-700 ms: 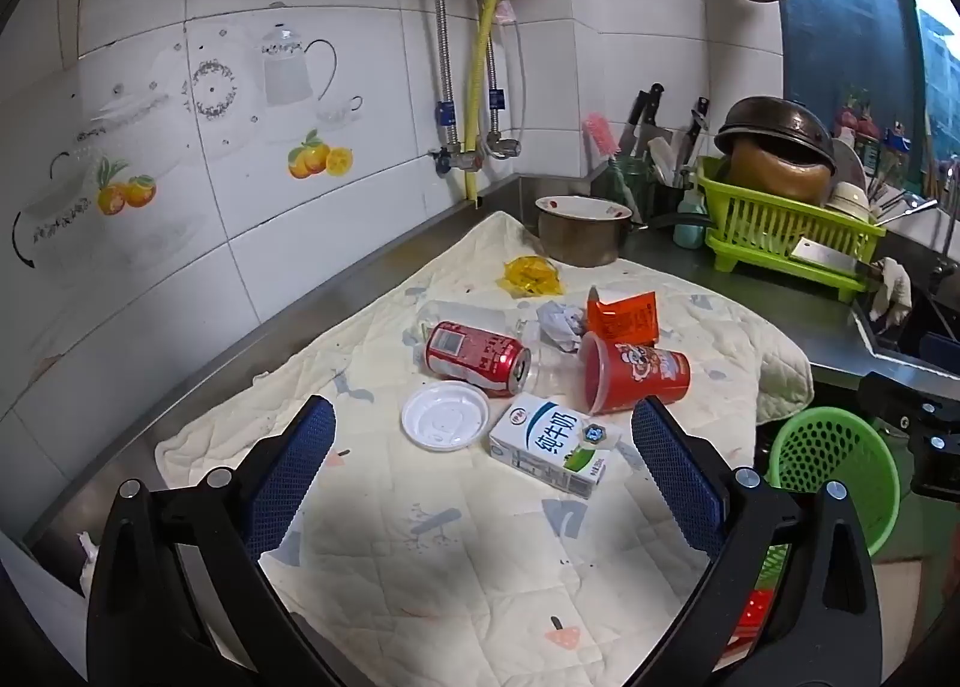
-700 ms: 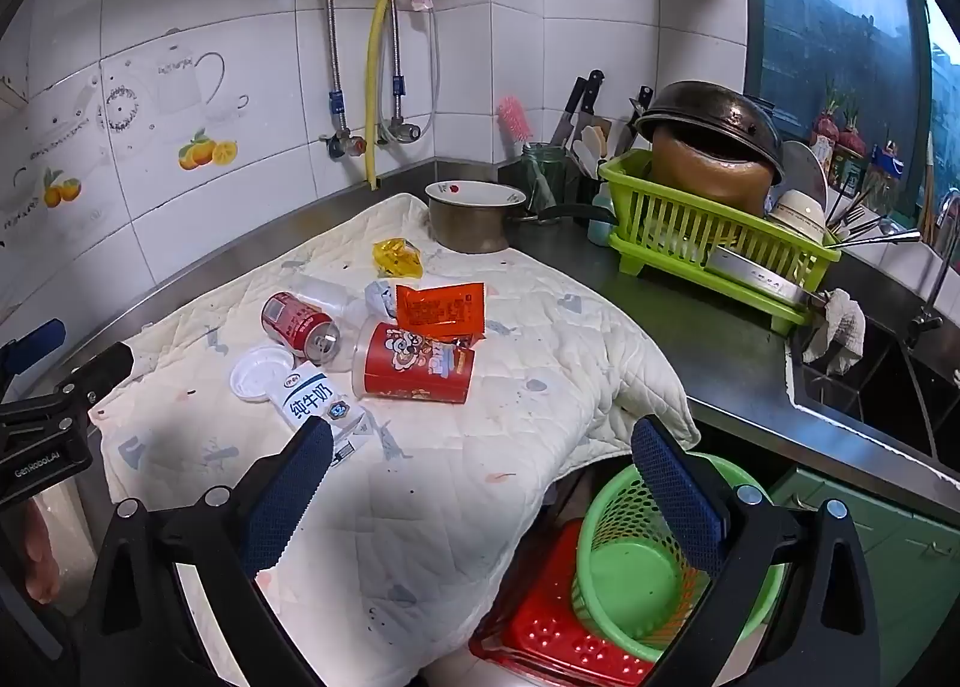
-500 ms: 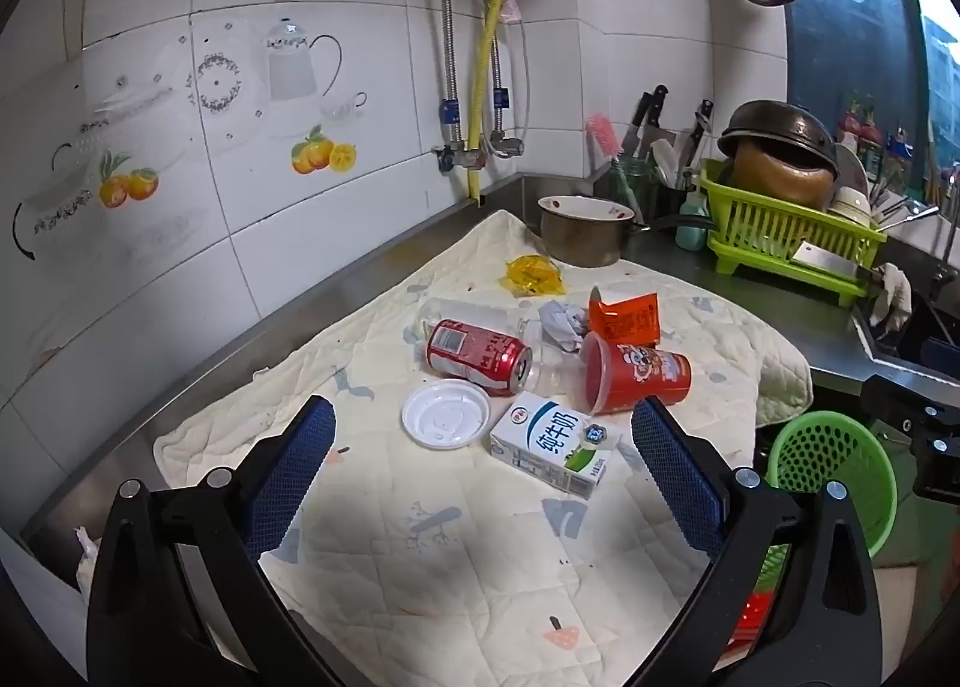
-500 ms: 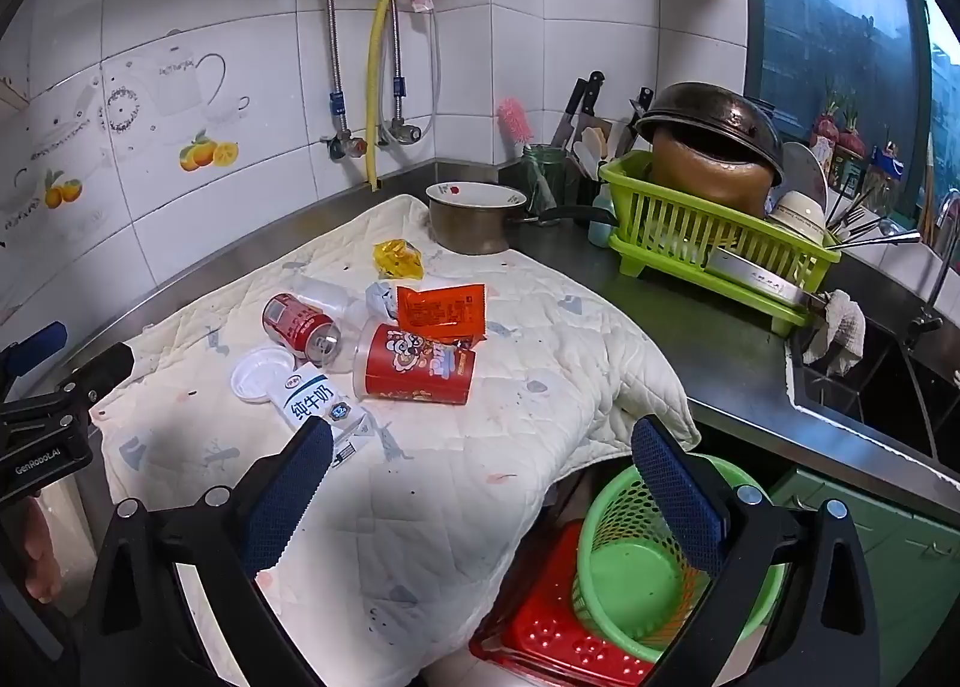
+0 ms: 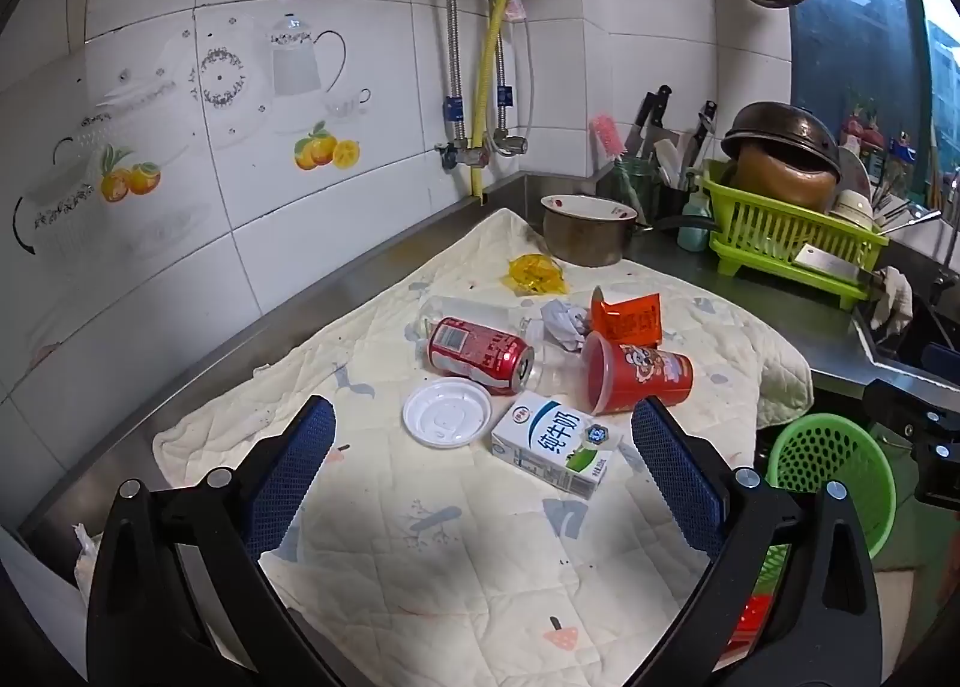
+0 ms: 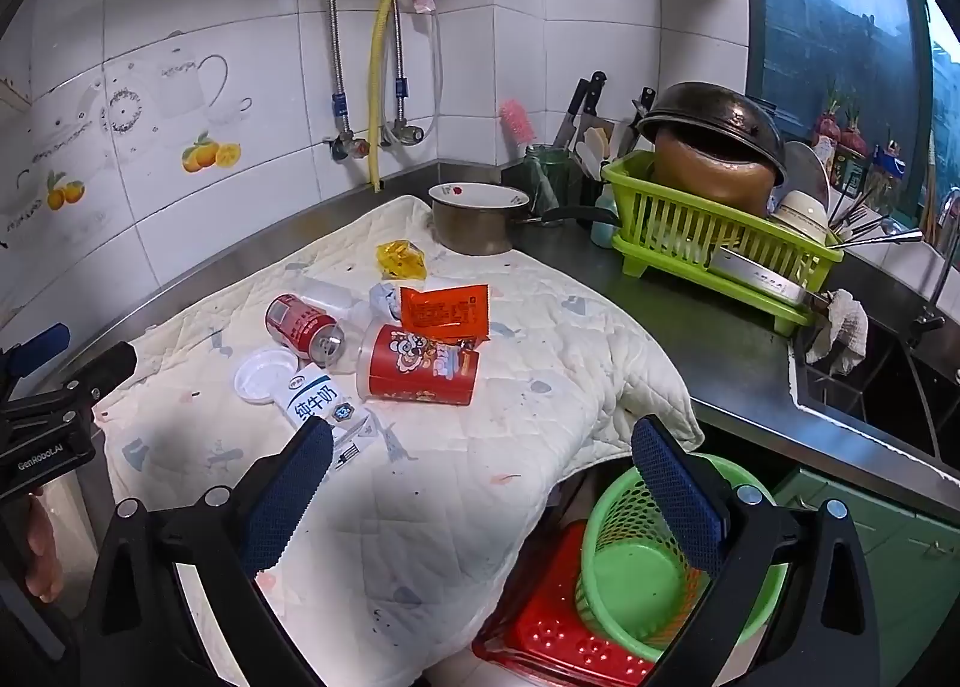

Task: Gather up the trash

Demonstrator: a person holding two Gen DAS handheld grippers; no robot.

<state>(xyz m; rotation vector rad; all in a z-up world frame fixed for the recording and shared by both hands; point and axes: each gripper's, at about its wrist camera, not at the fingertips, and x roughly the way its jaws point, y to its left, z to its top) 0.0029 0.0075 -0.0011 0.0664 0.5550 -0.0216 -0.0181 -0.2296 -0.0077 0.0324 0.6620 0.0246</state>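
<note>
Left wrist view. My left gripper (image 5: 480,450) hovers over the quilted cloth (image 5: 420,537) on the counter (image 5: 780,321), its fingers (image 5: 297,465) spread wide and holding nothing. The trash lies ahead of the fingers, clustered mid-cloth. I count one of each: white lid (image 5: 446,413), milk carton (image 5: 555,443), red can (image 5: 480,346), red cup (image 5: 636,372), orange packet (image 5: 627,317), crumpled paper (image 5: 564,321), yellow wrapper (image 5: 536,274) and clear bottle (image 5: 462,310) behind the can. The carton is nearest, just past the fingertips and right of centre; its long axis runs diagonally, from far left to near right. The green basket (image 5: 831,474) sits below the counter edge at right.

Right wrist view. My right gripper (image 6: 480,474) is likewise wide open and empty, hanging over the cloth's near corner. The same pile lies ahead and to the left here; the carton (image 6: 318,400) almost meets the left finger (image 6: 288,492) in the picture. The cup (image 6: 420,366) lies on its side, long axis left to right. One green basket (image 6: 660,561) sits directly under the right finger, nested on one red basket (image 6: 552,633). I judge the left gripper better lined up for the carton, the right one closer to the basket.
</note>
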